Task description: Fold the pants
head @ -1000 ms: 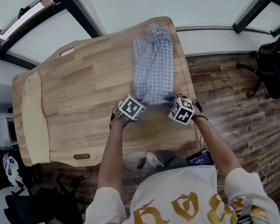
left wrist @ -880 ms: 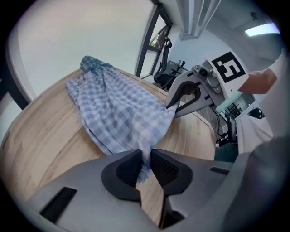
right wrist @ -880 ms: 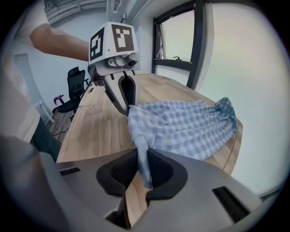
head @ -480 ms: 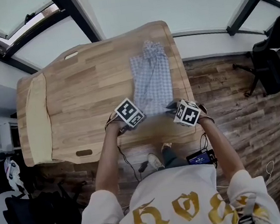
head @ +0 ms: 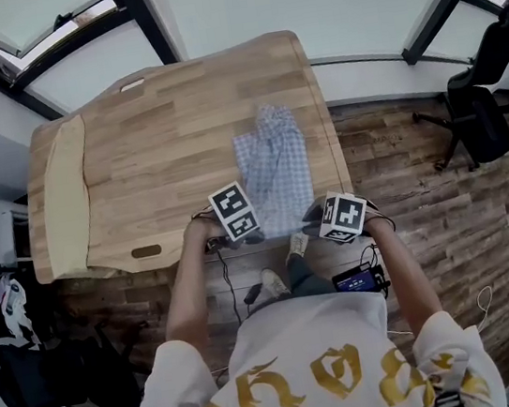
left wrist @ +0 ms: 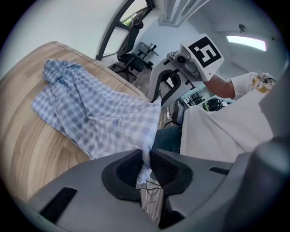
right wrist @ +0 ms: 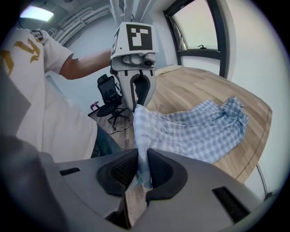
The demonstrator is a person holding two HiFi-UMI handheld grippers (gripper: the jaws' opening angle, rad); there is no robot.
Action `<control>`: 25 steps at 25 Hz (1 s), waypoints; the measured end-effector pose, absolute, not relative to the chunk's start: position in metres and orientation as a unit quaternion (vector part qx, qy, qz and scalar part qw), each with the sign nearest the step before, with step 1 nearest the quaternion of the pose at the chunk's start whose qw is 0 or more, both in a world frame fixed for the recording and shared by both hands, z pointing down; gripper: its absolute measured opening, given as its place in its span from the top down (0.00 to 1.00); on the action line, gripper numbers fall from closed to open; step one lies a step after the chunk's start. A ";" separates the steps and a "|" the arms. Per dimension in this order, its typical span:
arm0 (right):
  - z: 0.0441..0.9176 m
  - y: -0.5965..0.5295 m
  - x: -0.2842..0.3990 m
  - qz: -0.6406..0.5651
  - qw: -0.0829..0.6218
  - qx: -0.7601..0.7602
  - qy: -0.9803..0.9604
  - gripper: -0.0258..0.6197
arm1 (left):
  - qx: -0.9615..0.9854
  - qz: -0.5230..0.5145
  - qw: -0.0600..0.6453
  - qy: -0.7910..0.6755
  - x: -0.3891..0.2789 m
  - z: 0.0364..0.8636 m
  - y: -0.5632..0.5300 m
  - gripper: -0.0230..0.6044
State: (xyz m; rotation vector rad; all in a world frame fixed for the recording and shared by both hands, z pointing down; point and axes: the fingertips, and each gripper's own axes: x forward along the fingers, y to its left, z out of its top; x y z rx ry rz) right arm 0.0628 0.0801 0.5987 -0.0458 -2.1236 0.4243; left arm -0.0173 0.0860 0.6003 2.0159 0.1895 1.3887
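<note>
Both grippers are pinching the near hem of the checked pants (head: 272,162), one corner each. The left gripper (left wrist: 146,165) is clamping the cloth between its pads. The right gripper (right wrist: 141,170) is doing the same, and its jaws have just been closing tighter on it. The pants are lying on the right end of the wooden table (head: 150,137), with the held edge hanging just off the table's front edge.

Blue-checked pants (head: 272,162): near edge stretched between left gripper (left wrist: 146,165) fingers and right gripper (right wrist: 142,170) fingers, which just closed tighter; the rest trails crumpled beyond them.
</note>
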 end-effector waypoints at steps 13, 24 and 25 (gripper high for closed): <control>0.556 0.117 0.066 0.215 0.507 -0.088 -0.830 0.84 | 0.780 0.537 0.300 0.114 -0.012 0.554 0.100 0.83; 0.540 0.078 0.068 0.256 0.505 -0.122 -0.815 0.84 | 0.768 0.532 0.327 0.139 -0.010 0.546 0.062 0.82; 0.539 0.073 0.069 0.260 0.506 -0.125 -0.813 0.84 | 0.769 0.532 0.326 0.139 -0.010 0.544 0.056 0.83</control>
